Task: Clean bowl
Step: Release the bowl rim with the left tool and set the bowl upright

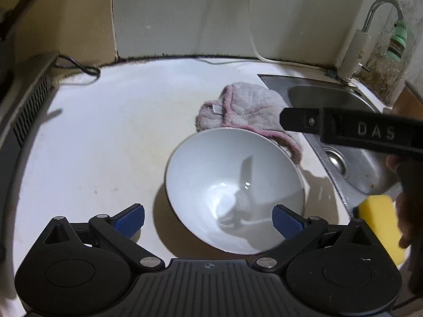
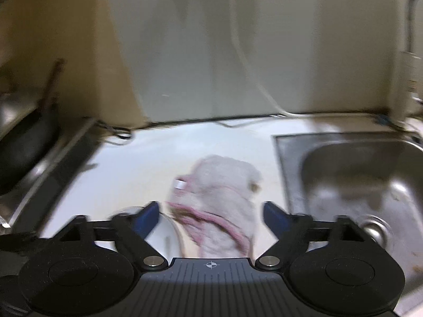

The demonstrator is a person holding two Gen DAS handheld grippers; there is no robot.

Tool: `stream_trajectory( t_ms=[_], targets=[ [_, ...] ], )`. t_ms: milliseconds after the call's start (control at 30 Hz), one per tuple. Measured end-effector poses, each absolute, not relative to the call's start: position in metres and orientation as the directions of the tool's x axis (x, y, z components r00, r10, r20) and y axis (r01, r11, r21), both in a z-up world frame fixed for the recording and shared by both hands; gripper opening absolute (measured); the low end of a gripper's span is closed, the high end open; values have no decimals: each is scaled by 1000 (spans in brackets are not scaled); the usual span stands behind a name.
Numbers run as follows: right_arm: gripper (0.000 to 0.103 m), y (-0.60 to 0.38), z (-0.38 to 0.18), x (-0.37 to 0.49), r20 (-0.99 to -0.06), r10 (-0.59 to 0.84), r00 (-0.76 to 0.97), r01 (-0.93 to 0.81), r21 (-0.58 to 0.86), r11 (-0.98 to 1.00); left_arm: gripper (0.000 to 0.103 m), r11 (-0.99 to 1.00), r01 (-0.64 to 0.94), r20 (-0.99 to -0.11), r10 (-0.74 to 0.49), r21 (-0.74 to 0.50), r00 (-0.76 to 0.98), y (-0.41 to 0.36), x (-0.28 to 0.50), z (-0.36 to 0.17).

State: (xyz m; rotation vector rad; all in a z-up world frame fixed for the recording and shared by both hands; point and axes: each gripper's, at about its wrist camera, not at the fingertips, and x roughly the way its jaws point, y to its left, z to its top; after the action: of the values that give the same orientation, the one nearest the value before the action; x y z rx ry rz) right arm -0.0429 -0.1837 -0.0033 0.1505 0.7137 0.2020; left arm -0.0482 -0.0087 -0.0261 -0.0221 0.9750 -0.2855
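Plainly, "DAS" on right hand-held gripper (image 1: 351,129).

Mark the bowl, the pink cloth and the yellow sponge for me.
bowl (image 1: 211,174): left wrist view, inner wall.
pink cloth (image 1: 246,103): left wrist view, middle of the bunched fabric.
yellow sponge (image 1: 378,211): left wrist view, top face.

A white bowl (image 1: 235,187) with a thin dark rim sits on the pale counter (image 1: 105,132), tilted so its glossy, empty inside faces up and left. A crumpled pink-edged cloth (image 1: 246,105) lies just beyond it, touching the far rim, left of the sink (image 1: 330,97).
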Motion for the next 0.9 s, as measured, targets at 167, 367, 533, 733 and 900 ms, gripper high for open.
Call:
stream_trajectory(
  t_ms=[167, 367, 533, 733, 900],
  targets=[
    [100, -188, 0, -58, -637, 211, 741, -115, 189, 975, 103, 962, 218, -808, -259, -166, 529, -9, -55, -19],
    [102, -193, -3, -70, -684, 150, 714, -56, 158, 986, 103, 967, 150, -809, -254, -205, 531, -3, -64, -14],
    [102, -196, -4, -73, -749, 124, 651, -14, 151, 988, 103, 984, 40, -834, -170, -176, 526, 0, -68, -8],
    [102, -203, 3, -81, -757, 183, 628, -90, 163, 983, 103, 984, -60, -840, -111, -168, 531, 1, -79, 5],
    [102, -206, 0, -90, -769, 217, 601, -137, 168, 976, 103, 988, -102, -834, -43, -118, 550, -8, -93, 15]
  ],
)
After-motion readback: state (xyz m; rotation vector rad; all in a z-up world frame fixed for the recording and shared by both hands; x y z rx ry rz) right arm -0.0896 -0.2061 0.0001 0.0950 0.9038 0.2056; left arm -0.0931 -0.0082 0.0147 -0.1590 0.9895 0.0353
